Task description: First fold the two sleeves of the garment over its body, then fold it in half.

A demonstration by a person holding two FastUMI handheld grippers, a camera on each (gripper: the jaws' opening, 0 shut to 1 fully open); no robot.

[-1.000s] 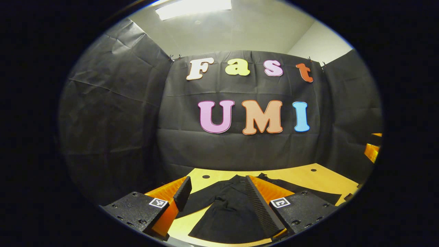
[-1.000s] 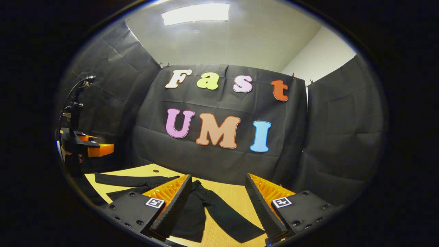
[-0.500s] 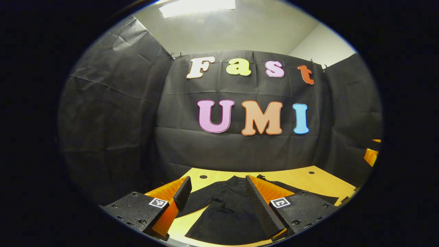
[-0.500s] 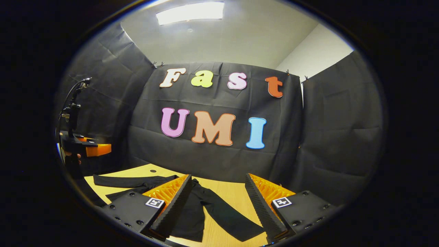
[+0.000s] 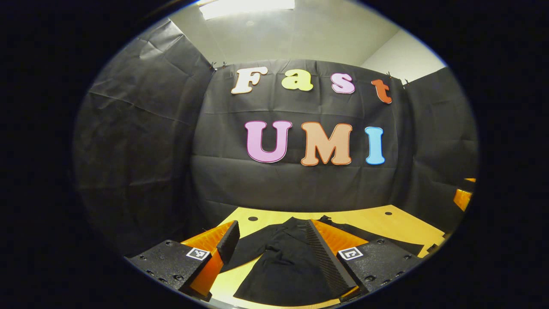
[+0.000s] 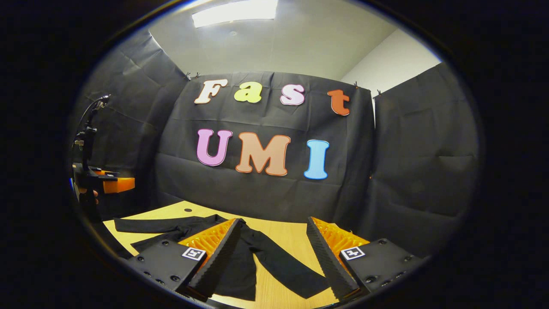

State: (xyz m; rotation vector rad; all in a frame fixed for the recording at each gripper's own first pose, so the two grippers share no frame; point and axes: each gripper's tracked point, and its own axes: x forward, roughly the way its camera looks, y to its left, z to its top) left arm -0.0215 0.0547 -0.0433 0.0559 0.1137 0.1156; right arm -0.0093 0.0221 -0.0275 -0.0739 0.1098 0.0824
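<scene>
A black long-sleeved garment (image 5: 279, 266) was seen spread flat on a light wooden table (image 5: 386, 221), low in the frame of the left gripper view, its body running toward the bottom edge and one sleeve (image 5: 253, 249) angling out to lower left. In the right gripper view the same garment (image 6: 240, 266) lay at bottom centre, with one sleeve (image 6: 287, 270) reaching diagonally toward lower right and another sleeve (image 6: 163, 224) stretched across the table (image 6: 291, 234) toward the left edge of the frame. Neither sleeve was seen laid over the body, so the first step, the folding of the sleeves, was judged not yet begun. The left gripper (image 5: 270, 253) was held above the cloth with its fingers spread apart and nothing between them; it was also seen far off at the left edge of the right gripper view (image 6: 103, 182), with a hand (image 6: 92, 195) behind it. The right gripper (image 6: 274, 257) was likewise held with its fingers parted wide and empty, over the sleeve at bottom centre. For the next move, it was judged that one gripper would have to be lowered to a sleeve near its cuff, closed on a single layer of fabric, and carried across the body without the rest of the garment being dragged along the table.
</scene>
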